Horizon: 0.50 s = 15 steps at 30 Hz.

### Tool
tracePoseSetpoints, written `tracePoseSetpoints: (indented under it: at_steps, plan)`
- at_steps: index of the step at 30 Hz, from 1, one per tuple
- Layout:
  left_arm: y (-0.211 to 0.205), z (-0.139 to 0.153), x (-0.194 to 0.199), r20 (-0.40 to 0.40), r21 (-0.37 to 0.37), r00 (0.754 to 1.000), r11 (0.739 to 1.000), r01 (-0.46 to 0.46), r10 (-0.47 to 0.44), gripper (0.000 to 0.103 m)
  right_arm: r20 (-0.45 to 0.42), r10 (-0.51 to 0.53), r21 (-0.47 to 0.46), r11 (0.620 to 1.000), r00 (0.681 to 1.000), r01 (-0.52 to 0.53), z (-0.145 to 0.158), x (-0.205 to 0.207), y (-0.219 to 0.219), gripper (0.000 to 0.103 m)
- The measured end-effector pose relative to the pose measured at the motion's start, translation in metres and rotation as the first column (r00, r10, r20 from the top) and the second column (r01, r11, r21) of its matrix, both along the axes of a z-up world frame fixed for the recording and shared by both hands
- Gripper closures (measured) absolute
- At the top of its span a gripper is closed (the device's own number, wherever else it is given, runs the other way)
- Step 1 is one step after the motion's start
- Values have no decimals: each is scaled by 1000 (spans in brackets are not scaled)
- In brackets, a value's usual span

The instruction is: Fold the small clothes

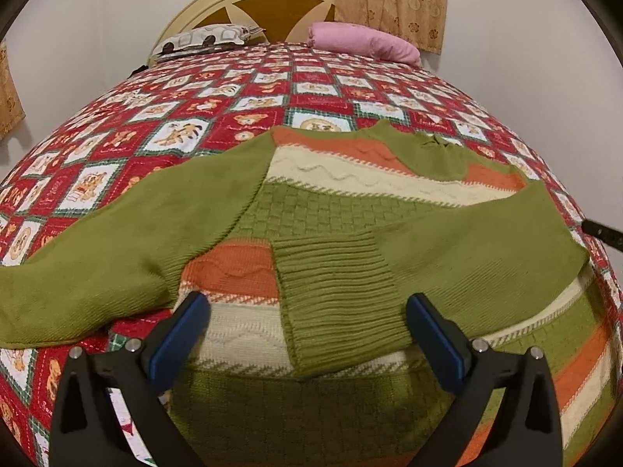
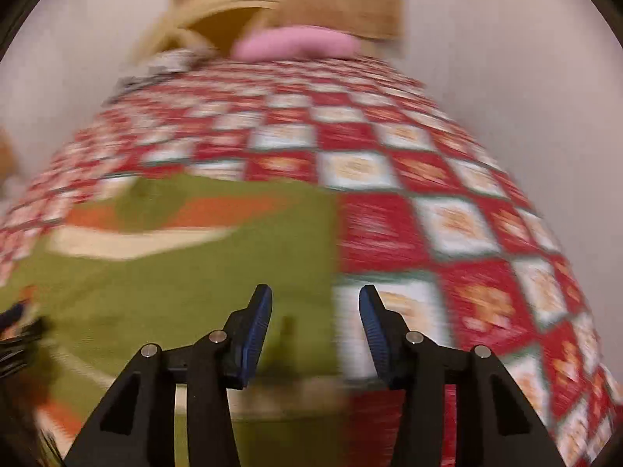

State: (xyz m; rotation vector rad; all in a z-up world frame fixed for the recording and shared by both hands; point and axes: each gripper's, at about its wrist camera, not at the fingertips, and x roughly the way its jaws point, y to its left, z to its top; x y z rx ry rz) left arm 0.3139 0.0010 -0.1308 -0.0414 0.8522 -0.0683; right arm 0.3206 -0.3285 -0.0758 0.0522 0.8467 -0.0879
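Right wrist view: whole frame motion-blurred; quilt [image 2: 459, 233] motifs unreadable | sweater [image 2: 175, 292] knit detail lost, its near part cut by the lower edge | left wrist view: left sleeve [image 1: 58, 292] runs off the left edge | dark object [image 1: 605, 233] at right edge cut off, unidentifiable.

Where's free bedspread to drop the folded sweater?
Free: the bedspread between the sweater and the pillows, patterned and pink; also the strip beside the sweater's edge in the right wrist view. Crowded: the near end, under the sweater.
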Motion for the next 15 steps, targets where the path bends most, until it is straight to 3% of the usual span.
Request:
tracePoseSetpoints:
  at_steps: [4, 7, 9, 11, 15]
  plan:
    - [0, 0, 0, -2, 1, 1000, 1000, 2, -2, 0, -54, 90, 72, 994, 995, -86, -13, 19, 19, 55]
    - [1, 0, 0, 1, 39, 999, 998, -53, 53, 0, -163, 7, -14, 1000, 987, -9, -47, 30, 4, 57]
    - [5, -2, 1, -10, 76, 992, 990, -121, 122, 0, -131, -20, -25, 1000, 991, 17, -44, 21, -4, 57]
    - [11, -5, 4, -35, 40, 991, 991, -125, 126, 0, -142, -55, -77, 996, 988, 45, -36, 13, -1, 56]
    - [19, -7, 4, -50, -9, 991, 992, -126, 125, 0, -91, 58, -31, 998, 994, -61, -12, 1, 39, 55]
